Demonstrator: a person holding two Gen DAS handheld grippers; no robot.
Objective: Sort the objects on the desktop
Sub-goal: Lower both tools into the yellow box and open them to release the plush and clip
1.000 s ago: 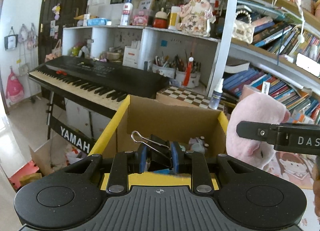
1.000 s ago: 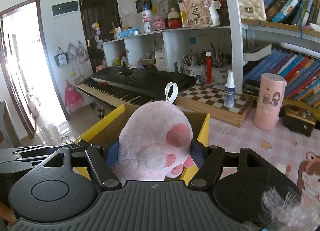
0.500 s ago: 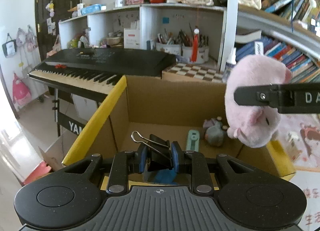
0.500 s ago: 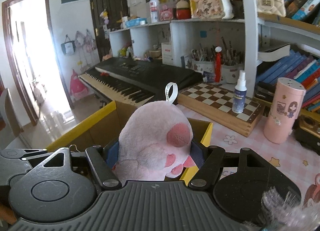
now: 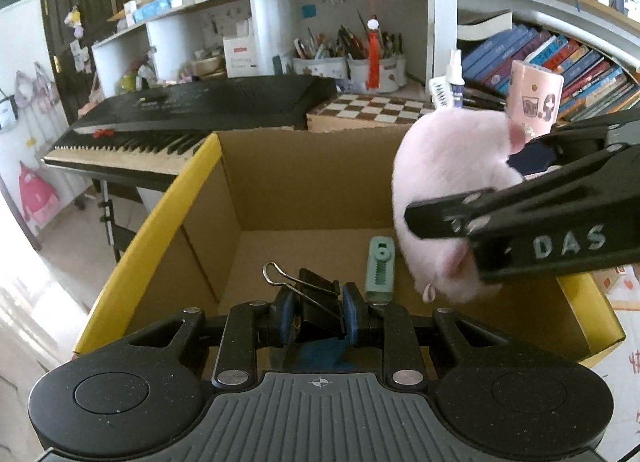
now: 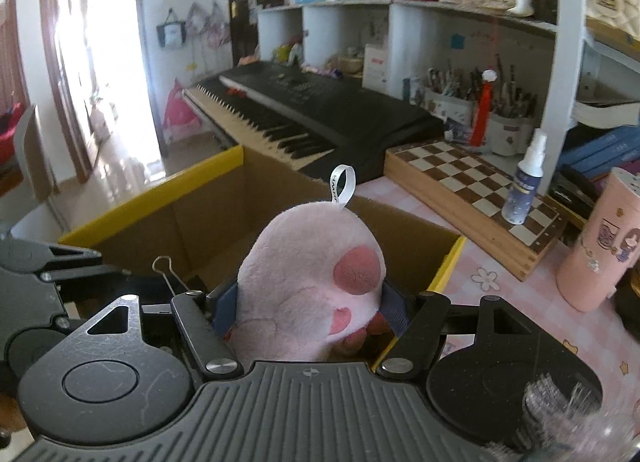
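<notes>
The left gripper [image 5: 316, 316] is closed on a black metal binder clip [image 5: 318, 298]: its two blue pads [image 5: 285, 312] press on the clip's black body from either side, and one silver wire handle of the clip stands up and to the left above the pads. The jaws stand only narrowly apart, with the clip filling the gap. The clip hangs over the near edge of an open brown cardboard box with yellow-taped rims [image 5: 184, 198], above the box's floor.

The right gripper [image 6: 310, 312] is closed on a pink plush toy with a darker pink round patch [image 6: 316, 274]. Its blue pads [image 6: 224, 304] squeeze the toy's lower sides, so the jaws stand about half open around the soft body, and the toy's rounded top with a white ribbon loop [image 6: 343, 184] rises above the fingers. From the left wrist view the plush toy [image 5: 452, 198] hangs at the right side of the box, over its interior, with the right gripper's black fingers crossing in front of it.

On the box floor lies a pale green rectangular plastic piece [image 5: 380, 268], between the binder clip and the plush toy, touching neither. Behind the box stand a black electronic keyboard [image 5: 192, 118] and a wooden chessboard [image 5: 372, 112].
</notes>
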